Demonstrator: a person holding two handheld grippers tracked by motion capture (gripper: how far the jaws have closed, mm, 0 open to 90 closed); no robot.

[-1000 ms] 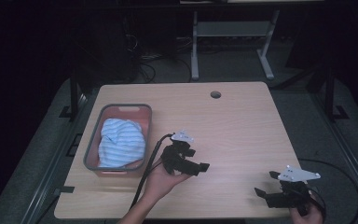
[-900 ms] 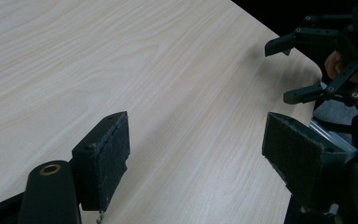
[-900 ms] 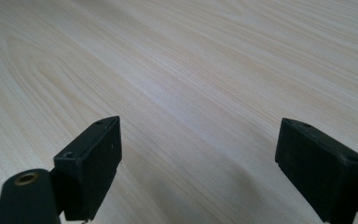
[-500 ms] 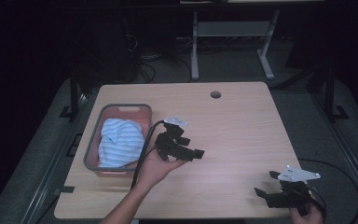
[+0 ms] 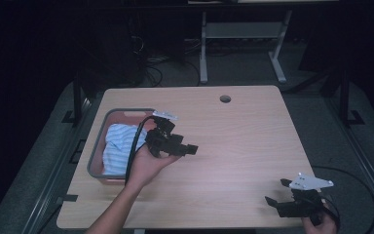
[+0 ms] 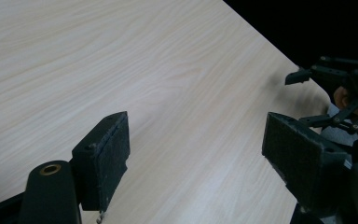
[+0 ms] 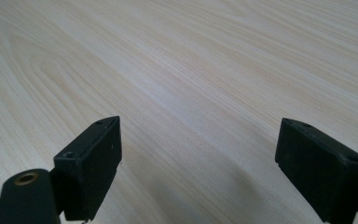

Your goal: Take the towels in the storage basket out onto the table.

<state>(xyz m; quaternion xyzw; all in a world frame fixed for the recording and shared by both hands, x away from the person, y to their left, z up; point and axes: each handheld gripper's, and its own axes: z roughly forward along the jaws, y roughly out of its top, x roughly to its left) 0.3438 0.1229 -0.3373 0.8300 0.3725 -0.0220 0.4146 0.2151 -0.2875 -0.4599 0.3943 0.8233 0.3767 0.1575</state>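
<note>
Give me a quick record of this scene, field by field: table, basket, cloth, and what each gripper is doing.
table: light wood top, round hole near the far edge
basket: grey-rimmed, at the table's left side
cloth: blue-and-white striped, bunched inside the basket
left gripper: open, holding nothing, beside the basket, jaws toward the table's middle
right gripper: open, holding nothing, at the near right corner

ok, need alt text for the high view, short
A person's left hand holds the open left gripper above a light wooden table, beside a grey bin holding blue-and-white striped cloth. The open right gripper sits low at the table's near right corner. The surrounding floor is dark, with a metal stand's legs behind the table.
</note>
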